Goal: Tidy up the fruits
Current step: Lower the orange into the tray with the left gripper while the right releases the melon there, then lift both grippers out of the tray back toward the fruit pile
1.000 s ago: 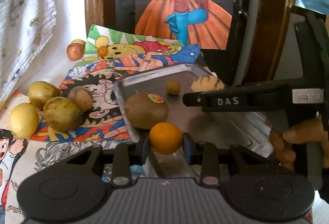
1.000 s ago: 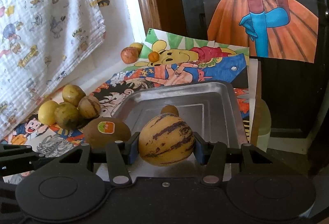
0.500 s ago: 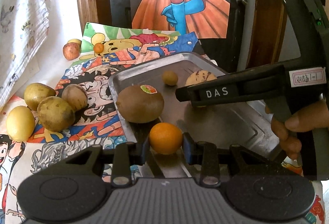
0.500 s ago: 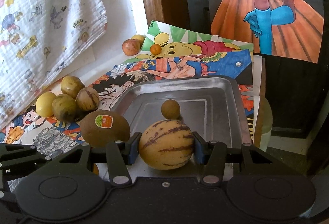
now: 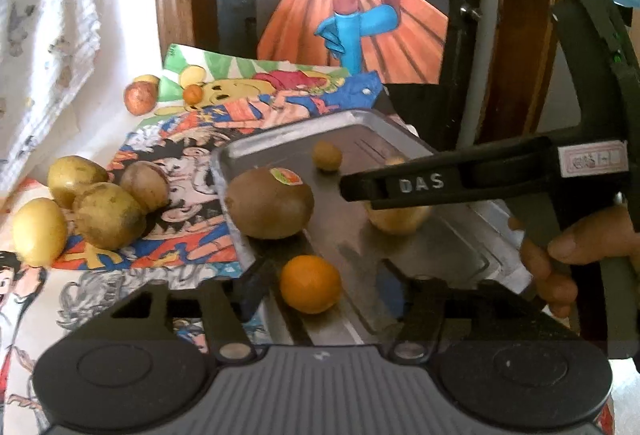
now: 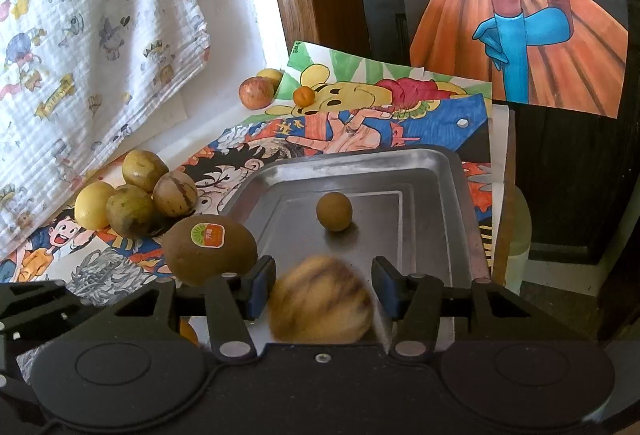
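Both hand-held grippers gape wide: left hand-held gripper [image 5: 320,289] around the orange [image 5: 310,283], right hand-held gripper [image 6: 324,287] around the striped melon [image 6: 320,299], neither touching, over the metal tray [image 6: 460,195].

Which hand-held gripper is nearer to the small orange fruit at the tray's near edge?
Left. The left hand-held gripper stands open around the orange fruit. The right hand-held gripper is farther along the tray, open around the striped melon.

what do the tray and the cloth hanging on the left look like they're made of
Tray: looks like metal, probably steel or aluminium, with a dull brushed grey sheen, soft reflections and a pressed raised rim.
Cloth: looks like thin crinkled cotton gauze, matte white with printed cartoon figures; the fine ribbed weave and soft folds suggest it.
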